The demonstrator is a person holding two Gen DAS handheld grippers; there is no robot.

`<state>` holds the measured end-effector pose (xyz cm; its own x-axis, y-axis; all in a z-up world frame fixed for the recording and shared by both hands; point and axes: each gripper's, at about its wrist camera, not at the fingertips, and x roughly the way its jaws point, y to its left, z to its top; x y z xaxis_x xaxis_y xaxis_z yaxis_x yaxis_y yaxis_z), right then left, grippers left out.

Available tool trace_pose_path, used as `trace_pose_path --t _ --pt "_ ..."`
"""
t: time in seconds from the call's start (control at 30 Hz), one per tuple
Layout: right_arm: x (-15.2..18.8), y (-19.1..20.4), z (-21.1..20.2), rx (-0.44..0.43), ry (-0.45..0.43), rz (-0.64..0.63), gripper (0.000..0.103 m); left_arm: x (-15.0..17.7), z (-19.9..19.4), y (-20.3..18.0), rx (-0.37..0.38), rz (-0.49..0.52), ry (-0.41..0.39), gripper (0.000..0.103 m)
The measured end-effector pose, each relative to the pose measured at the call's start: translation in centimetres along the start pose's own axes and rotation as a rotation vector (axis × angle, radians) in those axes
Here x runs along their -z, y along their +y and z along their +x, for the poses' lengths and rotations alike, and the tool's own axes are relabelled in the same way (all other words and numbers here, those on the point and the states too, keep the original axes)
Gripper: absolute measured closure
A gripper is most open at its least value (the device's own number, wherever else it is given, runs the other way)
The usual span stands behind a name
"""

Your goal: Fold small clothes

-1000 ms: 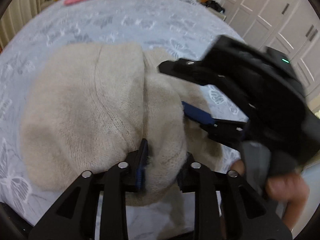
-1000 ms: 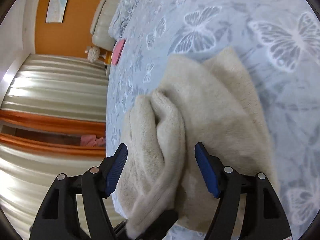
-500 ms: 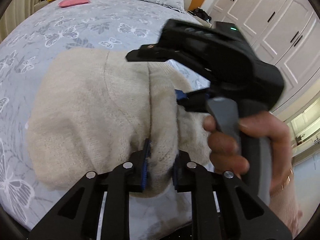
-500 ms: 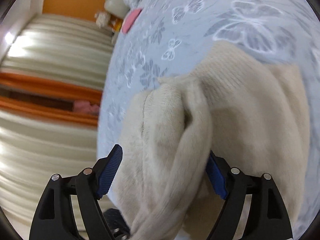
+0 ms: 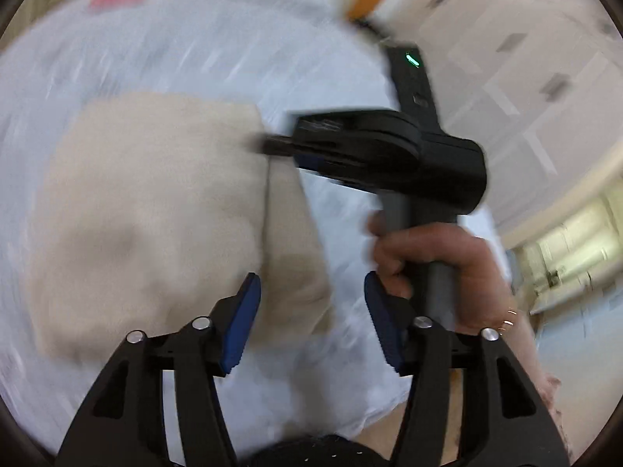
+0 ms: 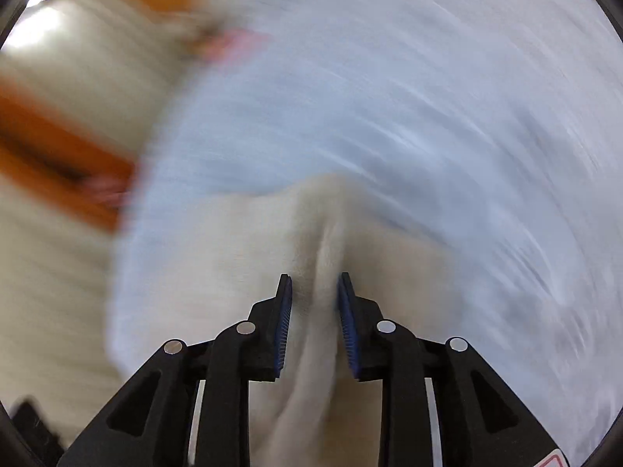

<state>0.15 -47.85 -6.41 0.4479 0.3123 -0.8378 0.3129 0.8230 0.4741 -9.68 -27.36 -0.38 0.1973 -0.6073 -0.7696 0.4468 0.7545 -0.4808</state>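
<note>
My left gripper (image 5: pixel 311 319) has just let go and is open now. My right gripper (image 6: pixel 313 311) has pinched a fold of the cream sweater (image 5: pixel 155 214), so it takes over the folding. The sweater lies on the blue bed (image 5: pixel 175 58). Far right are white cupboards (image 5: pixel 525 78).

The left tool (image 5: pixel 311 319), which a second ago pinched a fold of the cream knit garment (image 5: pixel 155 214), has let go; its blue pads now stand wide apart just off the garment's near edge. The right tool (image 6: pixel 314 311), earlier gaping around a bunched ridge of the garment (image 6: pixel 323 241), has closed on that ridge. The garment now lies flatter on the bed (image 5: pixel 194 58).
</note>
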Motion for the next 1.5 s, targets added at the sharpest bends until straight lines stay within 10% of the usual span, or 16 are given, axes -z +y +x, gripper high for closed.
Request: trace_pose_path --t 0.07,0.17,0.33,0.6,0.67,0.7,0.73,0.87,1.07,1.37,1.5 --pt "1.9 -2.2 -1.8 -0.116 -0.068 0.039 0.079 1.4 -0.6 2.8 0.112 -0.149 0.023 0.049" --pt "5.3 -3.0 -6.6 -0.11 -0.176 0.013 0.043 3.3 -4.6 7.0 0.112 -0.252 -0.069 0.019" --pt "10.9 -4.2 -9.4 -0.247 -0.164 0.105 0.042 5.5 -9.5 14.4 0.093 -0.462 -0.15 0.015" --pt "12.8 3.8 -5.2 -0.201 -0.066 -0.071 0.028 6.1 -5.5 17.8 0.373 -0.782 -0.092 0.013" --pt "12.0 5.0 -4.1 -0.142 -0.058 -0.104 0.044 6.3 -3.8 18.6 0.402 -0.893 -0.059 0.018" --pt "11.7 5.1 -3.7 -0.131 -0.052 -0.107 0.085 6.4 -3.4 18.9 0.424 -0.93 -0.068 0.038" --pt "11.2 5.1 -3.4 -0.13 -0.044 -0.095 0.084 5.9 -3.0 19.1 0.416 -0.94 -0.079 0.065" --pt "11.7 3.8 -8.8 -0.194 -0.204 -0.035 0.086 4.4 -4.9 18.0 0.318 -0.8 -0.098 0.079" --pt "15.3 -1.9 -1.9 -0.168 0.0 0.105 0.081 5.8 -2.3 17.9 0.219 -0.764 0.0 0.073" --pt "10.7 2.4 -8.9 -0.087 -0.195 -0.034 0.032 5.0 -4.8 17.2 0.128 -0.577 -0.063 0.039" --pt "6.8 4.7 -2.0 -0.064 -0.058 -0.062 0.039 4.4 -3.4 17.0 0.088 -0.593 -0.057 0.039"
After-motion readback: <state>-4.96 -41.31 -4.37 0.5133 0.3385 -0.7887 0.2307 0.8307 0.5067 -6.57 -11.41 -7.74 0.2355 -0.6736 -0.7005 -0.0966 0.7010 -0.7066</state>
